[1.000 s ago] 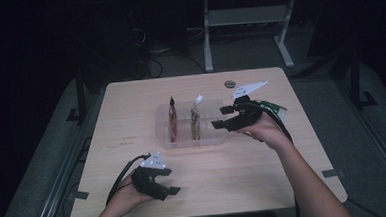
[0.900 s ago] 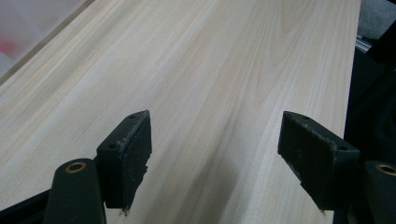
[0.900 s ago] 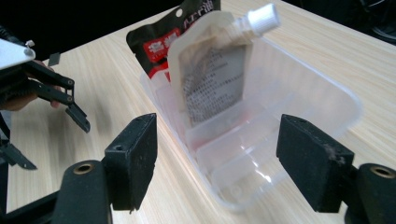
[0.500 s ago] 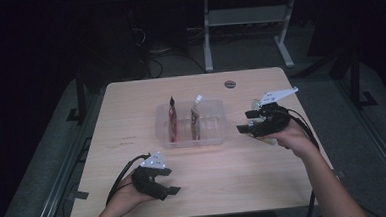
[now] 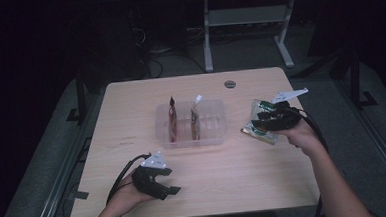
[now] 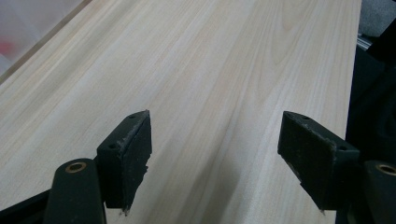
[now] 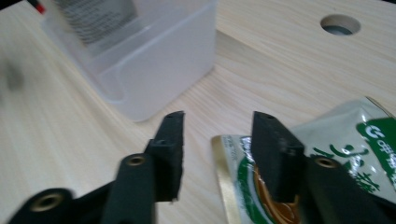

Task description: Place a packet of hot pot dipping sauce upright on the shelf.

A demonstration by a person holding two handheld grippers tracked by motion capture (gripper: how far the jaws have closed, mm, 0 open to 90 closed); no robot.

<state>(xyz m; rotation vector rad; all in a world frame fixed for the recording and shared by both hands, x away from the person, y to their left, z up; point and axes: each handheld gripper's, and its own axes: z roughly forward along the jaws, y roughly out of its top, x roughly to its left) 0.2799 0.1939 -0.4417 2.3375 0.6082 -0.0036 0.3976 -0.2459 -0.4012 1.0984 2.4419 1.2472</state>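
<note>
A green printed pouch [image 5: 256, 130] [image 7: 348, 135] lies flat on the wooden table [image 5: 245, 181], right of a clear plastic bin [image 5: 190, 141] [image 7: 159, 60]. My right gripper [image 5: 262, 121] [image 7: 217, 119] hovers low over the pouch's left end. It is open, with one jaw above the pouch and the other above bare wood. Two pouches stand upright in the bin, a dark red one [image 5: 172, 117] and a paler one [image 5: 195, 119]. Near the table's front left my left gripper [image 5: 169, 189] [image 6: 215, 121] rests open, with only wood between its jaws.
A round cable hole [image 5: 230, 84] [image 7: 340, 24] sits in the table behind the bin. The right part of the bin [image 5: 212, 120] holds nothing. A metal stand [image 5: 246, 15] and cables lie on the dark floor beyond the table.
My right gripper has moved right, away from the bin's right edge, and now sits over the green pouch. The left gripper has not moved.
</note>
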